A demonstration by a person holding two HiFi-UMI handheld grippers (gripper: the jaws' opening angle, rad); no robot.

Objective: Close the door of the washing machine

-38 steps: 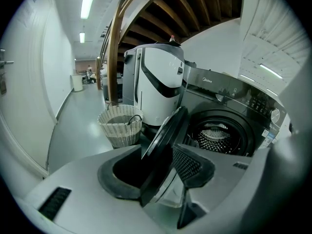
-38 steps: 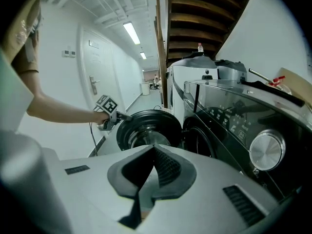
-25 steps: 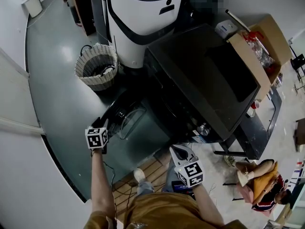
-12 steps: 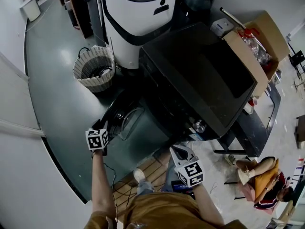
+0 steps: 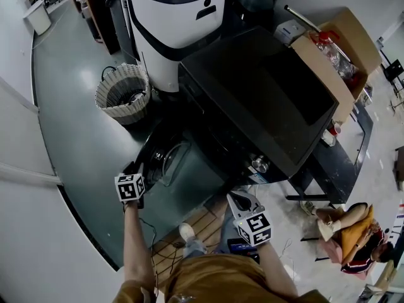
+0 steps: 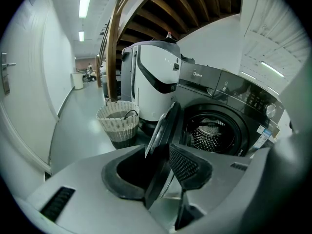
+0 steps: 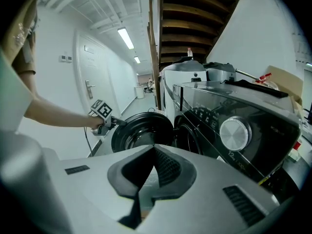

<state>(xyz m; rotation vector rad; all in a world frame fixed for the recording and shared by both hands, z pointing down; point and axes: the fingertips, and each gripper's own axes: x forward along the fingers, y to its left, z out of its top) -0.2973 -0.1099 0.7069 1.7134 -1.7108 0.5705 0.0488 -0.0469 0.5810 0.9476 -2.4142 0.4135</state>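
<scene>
The black front-loading washing machine (image 5: 265,100) has its round door (image 5: 165,163) swung open to the left, so the steel drum (image 6: 209,133) shows. My left gripper (image 5: 140,167) is at the door's outer rim. In the left gripper view the door (image 6: 163,126) runs edge-on between the pads of the left gripper (image 6: 165,155). Those jaws have just been closing and now sit against the rim. My right gripper (image 5: 238,197) hangs near the machine's front right corner. Seen in its own view, the right gripper (image 7: 155,149) has its tips together on nothing. That view also shows the door (image 7: 141,133) and the left gripper (image 7: 114,122).
A wicker basket (image 5: 123,93) stands left of the machine, beside a tall white appliance (image 5: 177,24). A cardboard box (image 5: 341,49) sits behind the machine's top. A person (image 5: 350,232) sits on the floor at lower right. A white wall (image 5: 25,188) runs along the left.
The head view has drifted slightly. My left gripper stays at the door's rim, a touch lower in the picture. The right gripper has barely shifted. The door stands open as before.
</scene>
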